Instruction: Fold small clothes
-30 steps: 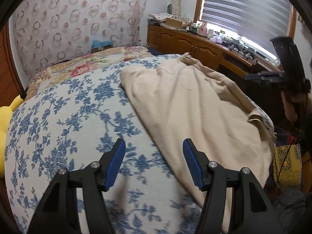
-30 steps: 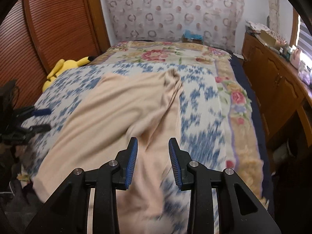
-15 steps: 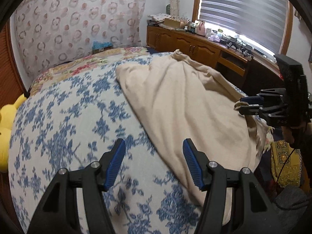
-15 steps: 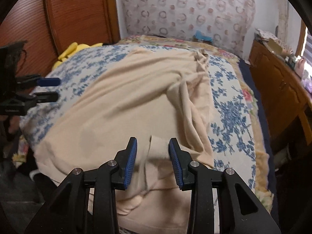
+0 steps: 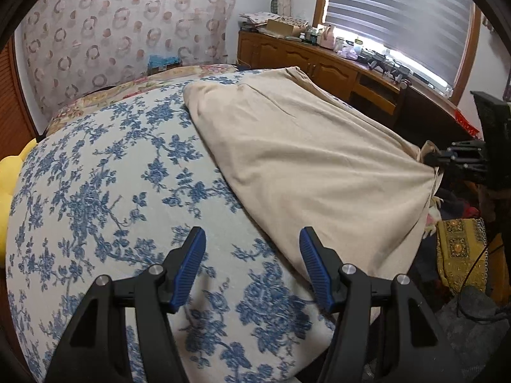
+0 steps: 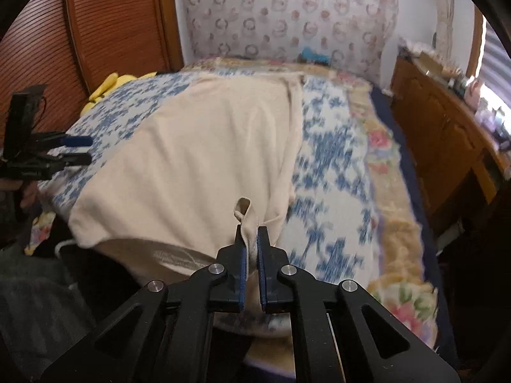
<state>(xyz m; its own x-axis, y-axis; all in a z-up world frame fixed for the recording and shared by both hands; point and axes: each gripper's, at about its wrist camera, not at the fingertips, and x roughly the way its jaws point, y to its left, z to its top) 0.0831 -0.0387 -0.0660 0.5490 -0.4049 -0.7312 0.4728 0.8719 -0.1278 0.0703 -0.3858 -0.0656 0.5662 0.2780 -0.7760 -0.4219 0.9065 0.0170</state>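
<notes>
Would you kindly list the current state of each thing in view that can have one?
Beige garment: spread on the bed, one near edge bunched and pinched.
Right tongs: just closed, shut on the garment's edge.
Left tongs: open, nothing between them, above the floral bedspread.
Window blind: lowered, light showing through its slats.
Cabinet doors: shut.

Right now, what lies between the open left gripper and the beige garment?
Only bare blue-flowered bedspread, seen in the left wrist view. The left gripper hovers open beside the beige garment.
</notes>
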